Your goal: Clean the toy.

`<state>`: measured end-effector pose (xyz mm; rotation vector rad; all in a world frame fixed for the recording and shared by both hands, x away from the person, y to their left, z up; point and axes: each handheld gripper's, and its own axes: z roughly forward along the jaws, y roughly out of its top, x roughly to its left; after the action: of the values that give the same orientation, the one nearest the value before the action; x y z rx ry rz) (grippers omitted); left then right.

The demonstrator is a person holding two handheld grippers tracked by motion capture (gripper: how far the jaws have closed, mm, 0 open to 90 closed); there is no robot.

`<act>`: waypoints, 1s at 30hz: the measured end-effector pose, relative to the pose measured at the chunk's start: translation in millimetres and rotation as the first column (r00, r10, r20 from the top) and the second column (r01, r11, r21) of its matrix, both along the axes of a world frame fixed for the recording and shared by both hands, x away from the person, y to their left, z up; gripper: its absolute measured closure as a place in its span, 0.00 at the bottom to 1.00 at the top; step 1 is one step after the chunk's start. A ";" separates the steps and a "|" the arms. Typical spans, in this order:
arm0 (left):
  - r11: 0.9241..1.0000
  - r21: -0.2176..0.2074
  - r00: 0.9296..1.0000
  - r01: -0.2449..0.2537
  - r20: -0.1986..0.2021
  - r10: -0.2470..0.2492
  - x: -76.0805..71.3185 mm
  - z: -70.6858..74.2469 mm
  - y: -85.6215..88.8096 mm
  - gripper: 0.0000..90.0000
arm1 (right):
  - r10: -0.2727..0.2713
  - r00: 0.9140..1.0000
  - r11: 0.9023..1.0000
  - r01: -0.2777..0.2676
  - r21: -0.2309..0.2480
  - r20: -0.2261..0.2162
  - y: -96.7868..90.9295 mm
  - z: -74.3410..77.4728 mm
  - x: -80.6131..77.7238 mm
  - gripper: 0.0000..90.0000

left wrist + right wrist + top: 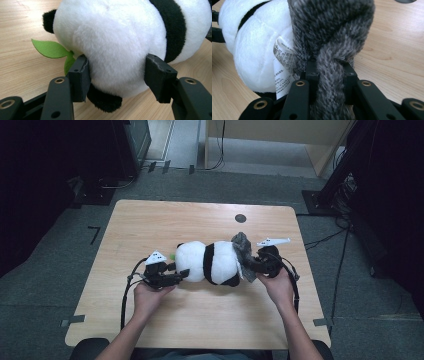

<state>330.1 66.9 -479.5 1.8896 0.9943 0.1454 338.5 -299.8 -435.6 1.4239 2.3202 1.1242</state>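
The plush panda (207, 262) is laid on the light wooden table (200, 220), ringed by grey carpet (60, 245). Its white body is clamped by the left gripper (186, 273). A grey knitted cloth (329, 37) is pinched by the right gripper (329, 75).

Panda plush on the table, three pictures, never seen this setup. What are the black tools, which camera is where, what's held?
No robot here: a person sits at a wooden table and holds a hand-operated two-jaw claw in each hand. The high view comes from a fixed camera above, looking down. The other two pictures come from small cameras riding on each claw, looking along its black jaws.

On the table lies a panda plush on its side, with a green felt leaf at one end and a white care label near the other.

The left claw has its jaws pressed into the panda's white body from both sides. The right claw is shut on a grey fuzzy cloth that sits against the plush's other end. What the cloth is for, I can't tell.
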 end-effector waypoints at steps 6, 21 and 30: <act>1.000 0.000 1.000 0.000 0.002 0.000 -0.2 -0.2 0.0 0.46 | 0.002 1.000 0.998 -0.001 -0.063 0.015 4.3 -9.8 0.5 0.83; 1.000 0.002 1.000 0.008 0.012 -0.008 -0.4 -0.7 1.0 0.42 | -0.004 0.994 0.998 -0.002 -0.059 -0.109 -0.3 -33.2 14.8 0.82; 1.000 -0.002 1.000 0.016 0.005 -0.016 0.4 -1.4 1.9 0.38 | -0.066 0.996 0.997 0.064 -0.036 -0.067 -21.3 -18.3 13.5 0.82</act>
<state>330.6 68.8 -480.9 1.8939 0.9751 0.1400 352.0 -321.2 -453.9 1.5368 2.3082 1.0296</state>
